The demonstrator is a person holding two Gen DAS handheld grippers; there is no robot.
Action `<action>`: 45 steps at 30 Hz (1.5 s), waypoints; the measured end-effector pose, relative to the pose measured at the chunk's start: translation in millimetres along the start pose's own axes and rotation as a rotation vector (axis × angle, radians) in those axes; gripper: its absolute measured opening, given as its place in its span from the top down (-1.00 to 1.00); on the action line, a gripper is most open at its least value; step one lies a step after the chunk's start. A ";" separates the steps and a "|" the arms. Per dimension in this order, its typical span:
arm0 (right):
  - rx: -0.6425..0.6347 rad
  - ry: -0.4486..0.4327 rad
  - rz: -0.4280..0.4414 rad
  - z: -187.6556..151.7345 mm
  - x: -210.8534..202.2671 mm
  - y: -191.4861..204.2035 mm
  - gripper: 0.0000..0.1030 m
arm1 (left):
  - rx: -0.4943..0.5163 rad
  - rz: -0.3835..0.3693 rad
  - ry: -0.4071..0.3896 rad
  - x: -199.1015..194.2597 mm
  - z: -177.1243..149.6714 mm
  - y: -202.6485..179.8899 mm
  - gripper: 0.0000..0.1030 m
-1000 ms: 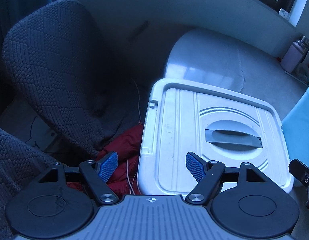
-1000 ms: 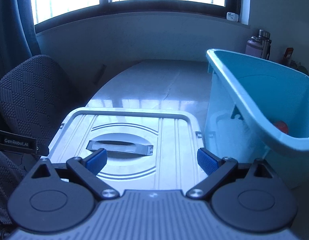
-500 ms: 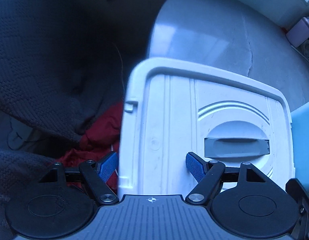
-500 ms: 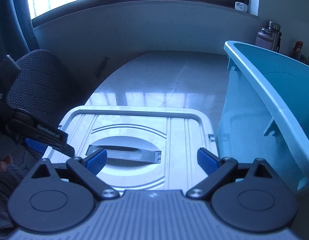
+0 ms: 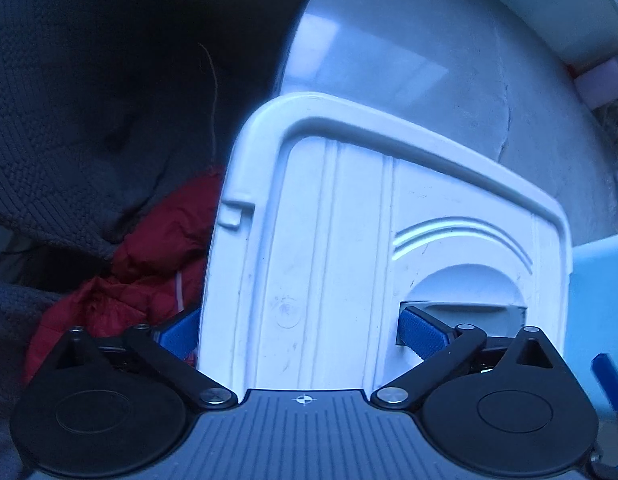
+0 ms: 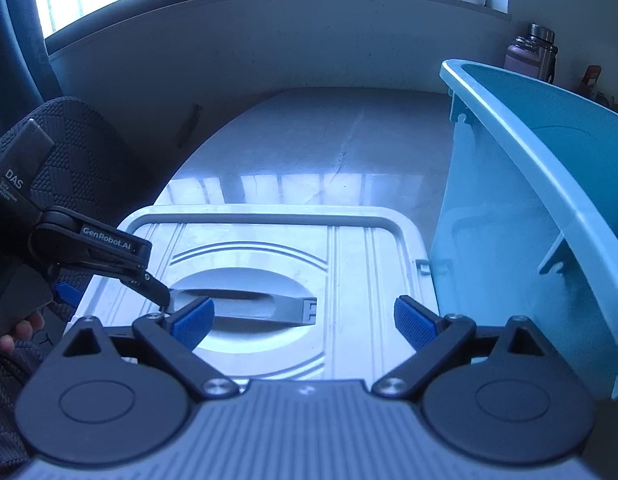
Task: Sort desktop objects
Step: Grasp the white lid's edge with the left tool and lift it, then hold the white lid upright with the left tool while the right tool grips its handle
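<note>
The white ribbed plastic storage-box lid (image 5: pixel 349 248) with its grey recessed handle (image 6: pixel 265 308) lies on the pale glossy table (image 6: pixel 317 144). The left gripper (image 5: pixel 303 332) has just been opening and stands spread wide, straddling the lid's left edge, one blue pad at the handle's end. The right gripper (image 6: pixel 303 316) hangs released over the lid. At three o'clock stands a light-blue plastic bin (image 6: pixel 549 200).

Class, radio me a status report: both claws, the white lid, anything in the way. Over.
Left claw just opened wide, straddling the white lid's left edge, no grip. Right claw open above the lid handle. Blue bin close on the right.
</note>
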State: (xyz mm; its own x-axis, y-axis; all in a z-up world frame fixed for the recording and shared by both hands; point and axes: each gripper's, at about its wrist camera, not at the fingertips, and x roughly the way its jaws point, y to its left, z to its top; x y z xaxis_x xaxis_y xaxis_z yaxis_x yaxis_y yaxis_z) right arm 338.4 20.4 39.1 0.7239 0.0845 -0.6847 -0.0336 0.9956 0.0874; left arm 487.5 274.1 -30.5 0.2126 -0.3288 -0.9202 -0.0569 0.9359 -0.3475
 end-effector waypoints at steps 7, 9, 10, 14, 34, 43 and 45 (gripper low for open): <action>-0.005 0.001 -0.006 0.1 -0.5 0.0 -0.88 | -0.005 -0.061 -0.031 -5.0 -14.4 16.2 -1.00; -0.003 0.011 -0.002 0.7 0.5 0.4 -0.88 | -0.024 -0.065 -0.029 -9.0 -18.4 25.4 -1.00; 0.000 0.020 0.002 1.3 1.7 0.8 -0.88 | -0.027 -0.063 -0.030 -13.6 -20.4 29.6 -1.00; 0.009 0.068 0.028 8.1 7.7 2.0 -0.88 | -0.015 -0.039 -0.036 -29.0 -24.2 43.8 -1.00; 0.112 0.480 0.248 73.1 72.6 -0.9 -0.91 | 0.083 0.022 -0.084 -46.7 -15.0 57.6 -1.00; 0.139 0.538 0.284 69.3 80.0 -10.8 -0.52 | 0.022 -0.081 -0.107 -50.8 -15.8 74.4 -1.00; 0.165 0.549 0.295 64.9 81.6 -15.7 -0.53 | 0.023 -0.154 -0.124 -49.0 -16.5 83.3 -1.00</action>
State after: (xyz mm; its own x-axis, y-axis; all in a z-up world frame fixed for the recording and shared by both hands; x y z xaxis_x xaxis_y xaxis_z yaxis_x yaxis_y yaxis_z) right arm 442.7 9.1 28.7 0.2407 0.4059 -0.8817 -0.0390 0.9117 0.4090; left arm 456.3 366.0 -17.3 0.3357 -0.4519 -0.8265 0.0077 0.8787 -0.4773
